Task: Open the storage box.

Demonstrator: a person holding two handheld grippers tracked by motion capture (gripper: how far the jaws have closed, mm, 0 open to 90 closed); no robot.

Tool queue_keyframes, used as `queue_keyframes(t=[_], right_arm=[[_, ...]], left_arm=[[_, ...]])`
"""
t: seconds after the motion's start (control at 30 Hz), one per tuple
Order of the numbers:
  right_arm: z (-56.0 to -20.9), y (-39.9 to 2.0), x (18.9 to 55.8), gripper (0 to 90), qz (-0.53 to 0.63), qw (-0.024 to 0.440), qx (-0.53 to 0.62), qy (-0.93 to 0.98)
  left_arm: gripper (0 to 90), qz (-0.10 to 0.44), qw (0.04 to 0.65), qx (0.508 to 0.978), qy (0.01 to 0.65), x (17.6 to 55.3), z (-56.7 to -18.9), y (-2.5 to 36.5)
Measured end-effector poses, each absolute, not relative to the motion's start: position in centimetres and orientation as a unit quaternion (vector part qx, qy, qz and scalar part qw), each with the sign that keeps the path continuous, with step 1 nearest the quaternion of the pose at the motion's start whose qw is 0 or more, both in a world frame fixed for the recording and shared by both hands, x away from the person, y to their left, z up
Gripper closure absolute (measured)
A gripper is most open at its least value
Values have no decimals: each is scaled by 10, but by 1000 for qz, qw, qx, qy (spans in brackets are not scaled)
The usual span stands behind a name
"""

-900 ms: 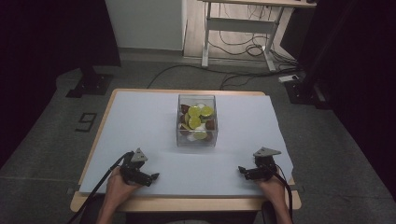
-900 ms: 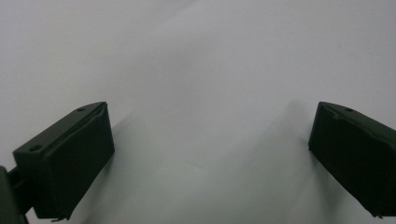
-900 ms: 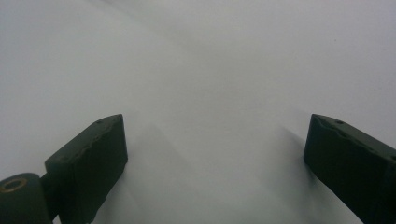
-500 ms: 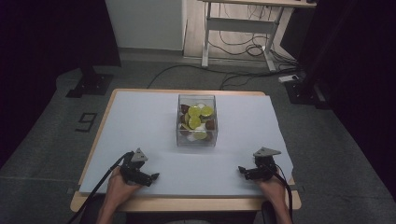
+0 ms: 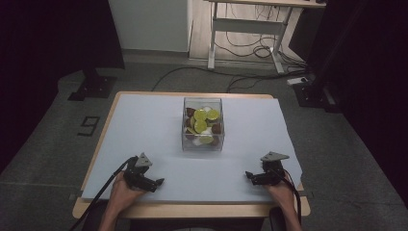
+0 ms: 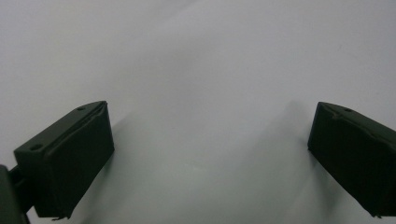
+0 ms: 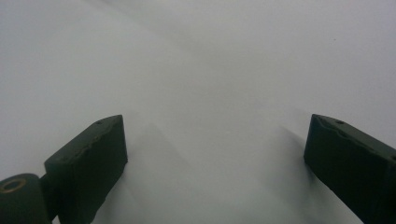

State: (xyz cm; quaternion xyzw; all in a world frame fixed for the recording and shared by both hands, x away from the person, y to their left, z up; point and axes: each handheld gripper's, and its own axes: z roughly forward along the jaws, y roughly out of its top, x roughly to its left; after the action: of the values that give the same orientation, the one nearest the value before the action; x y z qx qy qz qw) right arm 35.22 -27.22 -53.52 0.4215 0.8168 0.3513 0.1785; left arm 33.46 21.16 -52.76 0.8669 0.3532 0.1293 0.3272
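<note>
Pale tabletop (image 5: 159,125) beneath wide, empty jaws

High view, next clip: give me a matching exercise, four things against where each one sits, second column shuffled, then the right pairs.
Things:
1. left hand-held gripper
2. right hand-held gripper
3. clear box of round pieces
4. white table cover

Places or states:
A. middle of the table, toward the far edge
B. near edge, right side, jaws open with nothing between them
C. spread over most of the tabletop
D. near edge, left side, jaws open with nothing between them

Pairs: 1-D, 2-B, 3-A, 4-C
</note>
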Motion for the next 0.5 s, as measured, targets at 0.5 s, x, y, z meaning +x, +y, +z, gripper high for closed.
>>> queue_keyframes(t=[0.5], right_arm=[[-527,-263,351,31,353,178,417,818]], left_arm=[[23,117,357,850,369,332,-519,210]])
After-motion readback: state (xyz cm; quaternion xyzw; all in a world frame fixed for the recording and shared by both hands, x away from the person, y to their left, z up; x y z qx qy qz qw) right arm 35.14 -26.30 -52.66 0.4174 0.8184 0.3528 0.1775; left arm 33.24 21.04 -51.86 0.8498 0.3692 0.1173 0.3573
